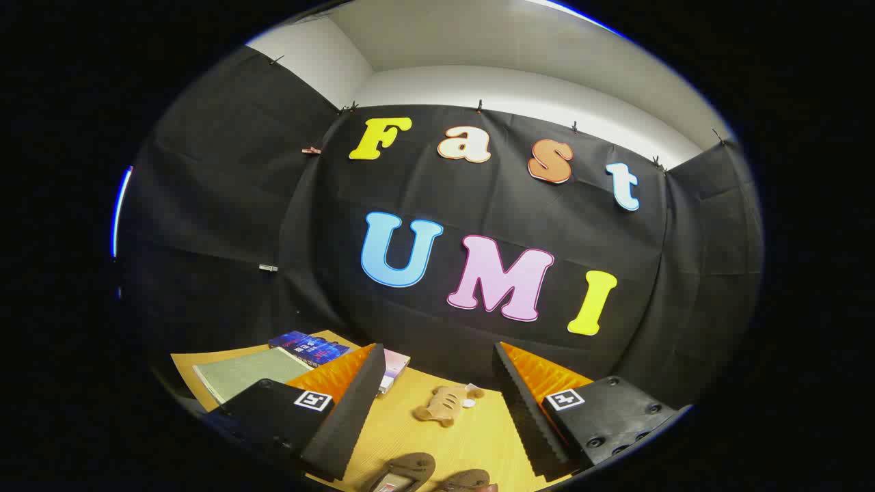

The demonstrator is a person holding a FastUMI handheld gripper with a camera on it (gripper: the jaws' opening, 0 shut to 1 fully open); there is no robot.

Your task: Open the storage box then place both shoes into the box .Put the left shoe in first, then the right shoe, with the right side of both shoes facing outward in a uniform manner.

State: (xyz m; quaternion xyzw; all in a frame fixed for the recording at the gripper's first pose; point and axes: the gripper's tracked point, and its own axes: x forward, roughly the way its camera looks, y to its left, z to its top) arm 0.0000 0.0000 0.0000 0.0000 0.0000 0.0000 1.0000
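The gripper (pixel 437 417) hangs wide open and empty above the table (pixel 472 437), shoes (pixel 403 473) near its front edge, probably lining up.

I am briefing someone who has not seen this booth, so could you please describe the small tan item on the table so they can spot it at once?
Start at the wooden table below the black cloth wall. The open gripper holds nothing; between its fingers, toward the wall, lies a small tan toy-like object with slits. The two dark brown shoes lie nearer, and the green-covered book lies off left.
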